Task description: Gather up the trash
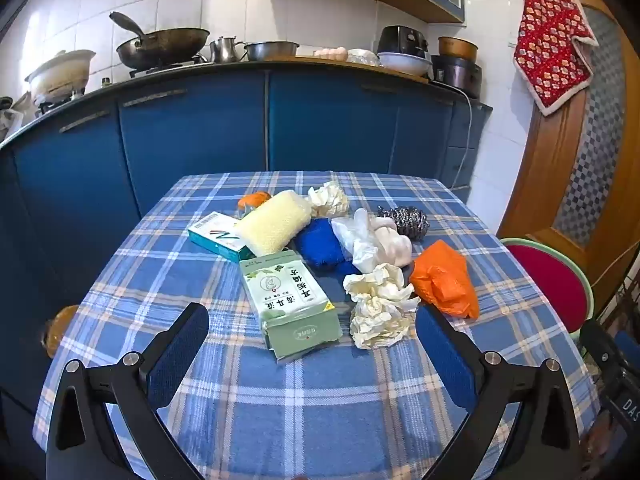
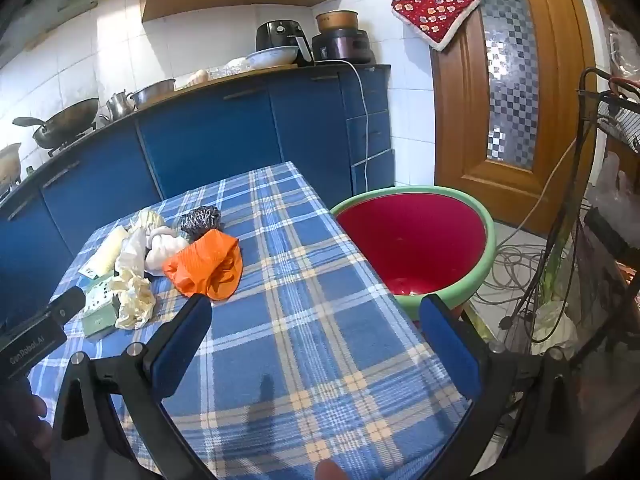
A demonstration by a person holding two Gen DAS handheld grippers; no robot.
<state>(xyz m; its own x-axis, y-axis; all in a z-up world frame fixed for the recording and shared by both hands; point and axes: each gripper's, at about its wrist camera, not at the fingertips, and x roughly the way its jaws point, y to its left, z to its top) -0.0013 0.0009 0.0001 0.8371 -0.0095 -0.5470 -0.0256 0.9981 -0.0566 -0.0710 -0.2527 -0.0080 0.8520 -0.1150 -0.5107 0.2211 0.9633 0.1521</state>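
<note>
Collection looks unstarted: both the left tool (image 1: 312, 322) and right tool (image 2: 314, 314) hover spread and empty above the counter (image 1: 280, 400). Crumpled tissue (image 1: 378, 310) lies just ahead; the red basin (image 2: 416, 240) waits beside the counter. Next, pinch tissue gently.

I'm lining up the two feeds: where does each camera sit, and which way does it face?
Left wrist: behind the open left tool, facing the trash pile, green cardboard box nearest; blue finger pads show.
Right wrist: behind the open right tool, facing the table corner and red plastic basin; the left tool shows at left.
Shared: crumpled orange plastic bag, blue plaid tablecloth.
</note>
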